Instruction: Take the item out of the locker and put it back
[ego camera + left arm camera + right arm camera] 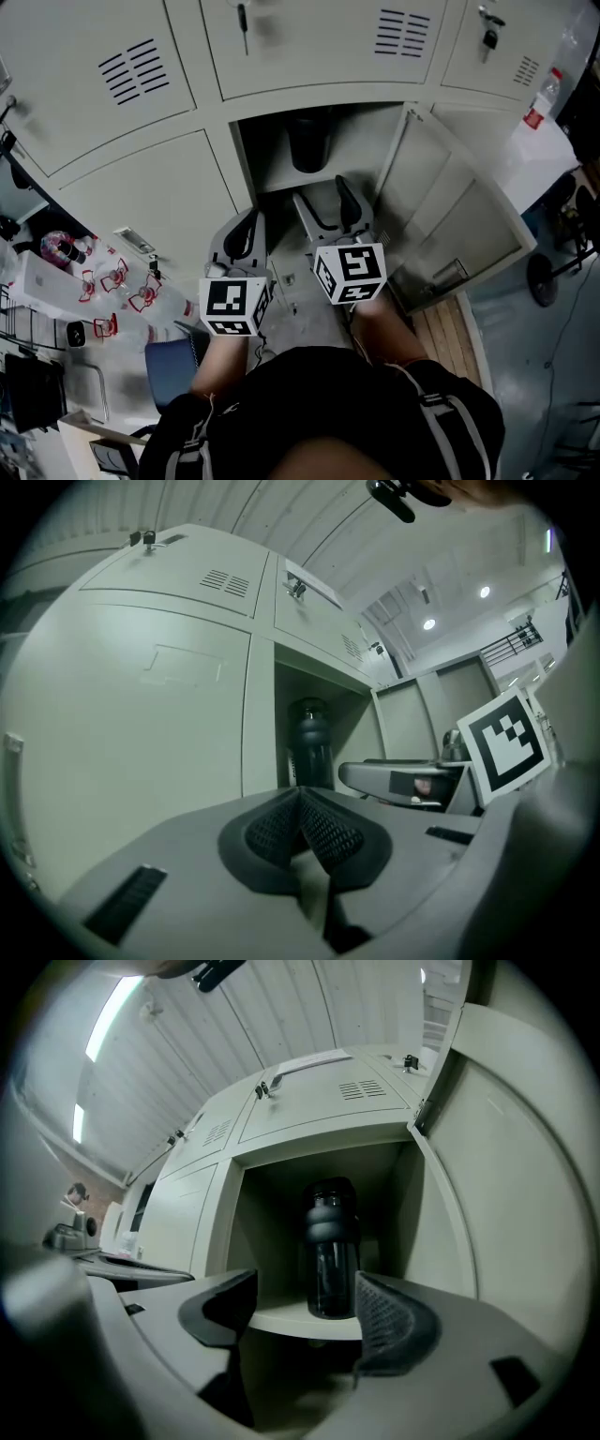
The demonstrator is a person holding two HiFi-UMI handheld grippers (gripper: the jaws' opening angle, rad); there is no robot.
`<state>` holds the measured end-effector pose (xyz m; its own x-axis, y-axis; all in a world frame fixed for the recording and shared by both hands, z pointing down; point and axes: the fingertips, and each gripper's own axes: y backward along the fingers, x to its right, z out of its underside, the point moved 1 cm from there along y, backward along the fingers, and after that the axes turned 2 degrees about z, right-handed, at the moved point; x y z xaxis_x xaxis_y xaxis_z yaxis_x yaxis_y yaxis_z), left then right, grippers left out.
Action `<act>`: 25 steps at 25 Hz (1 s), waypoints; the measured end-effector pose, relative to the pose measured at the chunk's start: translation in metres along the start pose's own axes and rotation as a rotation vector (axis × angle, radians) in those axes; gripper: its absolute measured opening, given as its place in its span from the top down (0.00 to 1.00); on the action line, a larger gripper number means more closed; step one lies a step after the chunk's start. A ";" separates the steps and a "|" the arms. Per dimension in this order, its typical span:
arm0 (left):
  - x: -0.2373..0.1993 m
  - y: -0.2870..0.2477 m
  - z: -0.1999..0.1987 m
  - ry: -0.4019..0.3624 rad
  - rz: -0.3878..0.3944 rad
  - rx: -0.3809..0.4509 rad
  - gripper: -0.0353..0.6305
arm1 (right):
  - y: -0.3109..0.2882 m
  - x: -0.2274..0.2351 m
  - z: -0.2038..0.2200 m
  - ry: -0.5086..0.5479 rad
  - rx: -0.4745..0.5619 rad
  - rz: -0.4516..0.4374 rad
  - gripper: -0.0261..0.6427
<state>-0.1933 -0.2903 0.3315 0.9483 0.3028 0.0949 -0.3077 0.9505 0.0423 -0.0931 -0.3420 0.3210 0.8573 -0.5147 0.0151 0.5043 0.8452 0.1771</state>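
A dark bottle [307, 141] [330, 1251] stands upright on the shelf [281, 1318] of the open locker, also seen from the left gripper view [309, 742]. My right gripper [331, 208] [305, 1312] is held in front of the locker opening, short of the bottle. It is open, with nothing between its pads. My left gripper [246, 234] [300, 822] hangs lower and to the left, in front of the closed neighbouring door [141, 714]. Its pads meet and hold nothing.
The locker door [450, 216] [511, 1147] is swung open to the right. Closed lockers [122, 75] surround the opening, one with keys [487, 36]. A cluttered table [94, 281] stands at the left, a chair base [544, 277] at the right.
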 end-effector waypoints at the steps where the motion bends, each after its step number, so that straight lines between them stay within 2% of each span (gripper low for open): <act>1: -0.001 0.000 0.000 0.001 -0.002 0.000 0.93 | -0.004 0.002 -0.001 0.005 0.003 0.009 0.45; 3: -0.003 0.001 0.001 0.003 -0.008 0.000 0.93 | -0.012 0.006 -0.004 0.013 0.002 0.020 0.39; 6: -0.007 0.004 0.002 0.008 -0.022 -0.001 0.93 | -0.026 0.011 -0.010 0.022 -0.007 0.024 0.37; 17: -0.017 0.017 0.007 0.022 -0.060 -0.007 0.93 | -0.088 0.027 -0.025 0.049 -0.088 0.061 0.34; 25: -0.023 0.025 0.009 0.033 -0.070 -0.002 0.93 | -0.118 0.033 -0.004 0.064 -0.211 0.111 0.35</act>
<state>-0.2238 -0.2743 0.3392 0.9695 0.2379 0.0592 -0.2407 0.9695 0.0455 -0.1236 -0.4577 0.2964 0.9099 -0.4129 -0.0409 0.4118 0.9107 -0.0316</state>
